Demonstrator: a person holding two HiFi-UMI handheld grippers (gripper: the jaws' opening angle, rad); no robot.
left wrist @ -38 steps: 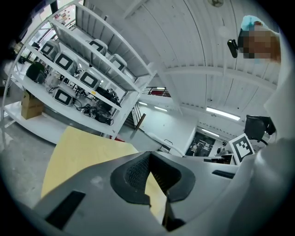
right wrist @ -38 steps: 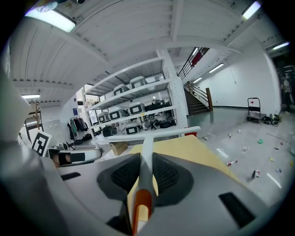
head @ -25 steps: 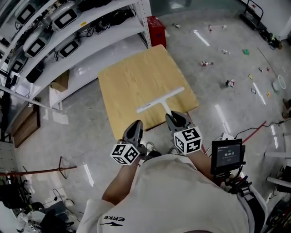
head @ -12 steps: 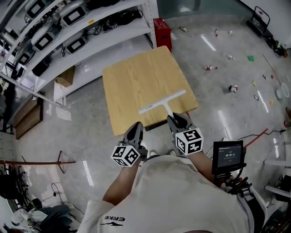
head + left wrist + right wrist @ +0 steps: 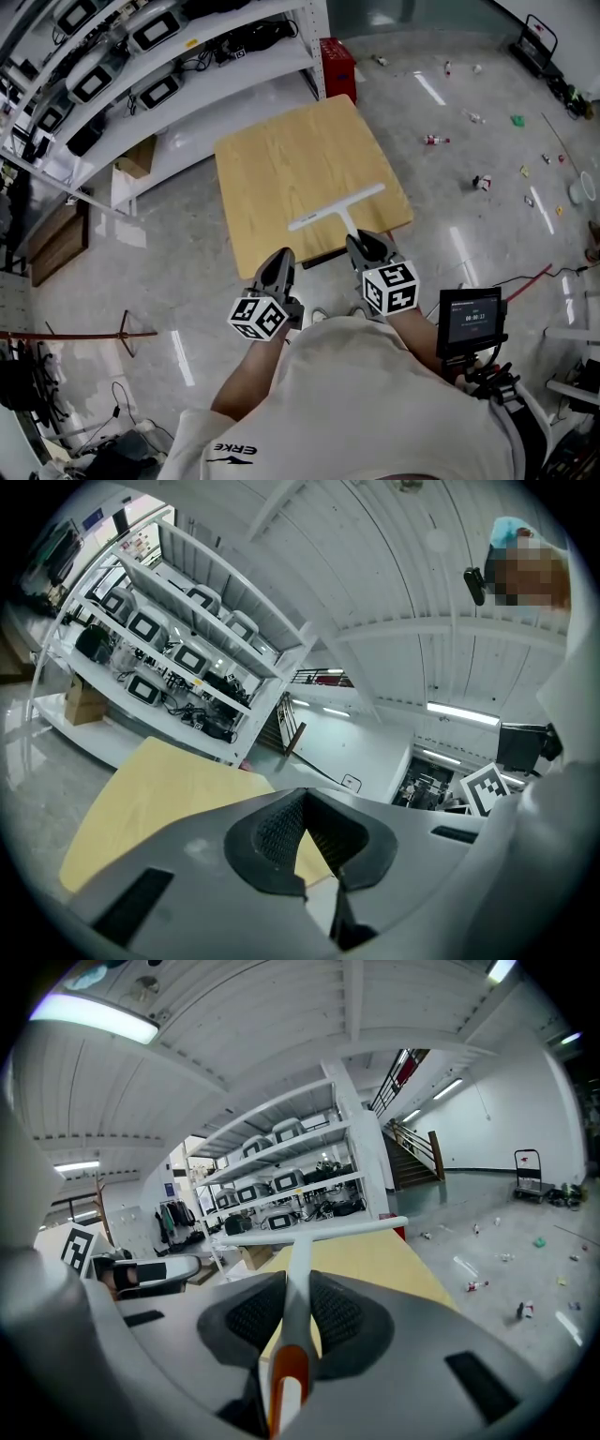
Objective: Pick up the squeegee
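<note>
We see a square wooden table (image 5: 281, 178) on a glossy grey floor (image 5: 169, 281), white shelving (image 5: 206, 70) loaded with devices beyond it, a red crate (image 5: 337, 61) beside the shelving, and litter (image 5: 433, 141) scattered to the right.

Left claw (image 5: 280, 258) shut and empty beside right claw (image 5: 362, 243), which clamps the squeegee (image 5: 336, 208) handle.

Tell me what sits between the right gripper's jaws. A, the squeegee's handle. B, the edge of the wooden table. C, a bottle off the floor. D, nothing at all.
A: in the right gripper view, the right gripper has both pads pressed on the squeegee handle, which runs out from between them to its crossbar.
</note>
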